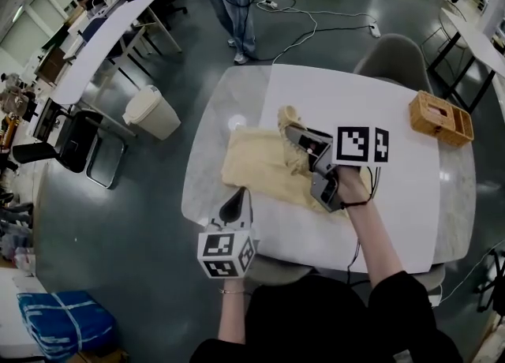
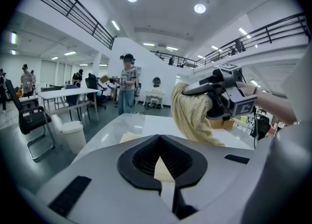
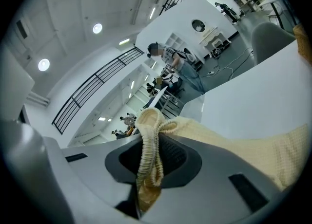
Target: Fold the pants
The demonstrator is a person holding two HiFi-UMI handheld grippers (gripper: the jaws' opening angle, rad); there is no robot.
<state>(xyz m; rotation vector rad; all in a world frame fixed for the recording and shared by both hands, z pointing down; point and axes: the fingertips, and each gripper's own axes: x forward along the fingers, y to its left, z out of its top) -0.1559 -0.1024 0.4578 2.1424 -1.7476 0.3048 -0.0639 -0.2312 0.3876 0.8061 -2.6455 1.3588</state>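
Here's the white counter, rounded at the corners and filling the middle of the room. A person in jeans stands on the floor well beyond the counter's far edge. A grey chair is tucked against that far edge, and a cream bin sits on the floor off the counter's left side.

On the counter's left half lie the pale yellow pants. Most of the cloth is spread flat, but the end nearest the counter's middle is bunched and lifted clear of the surface.

That end is in the right gripper, which hangs above the counter's middle. It is clenched on the pants, with a ribbed edge of the cloth looping up out of its jaws and the rest trailing down to the counter.

The left gripper hovers at the counter's near-left edge, right by the near edge of the pants. Its jaws are drawn together with only a pale sliver showing between them, and I can't tell whether any cloth is pinched there.

Smallest of all, a wicker basket sits at the counter's far-right corner, well apart from the pants.
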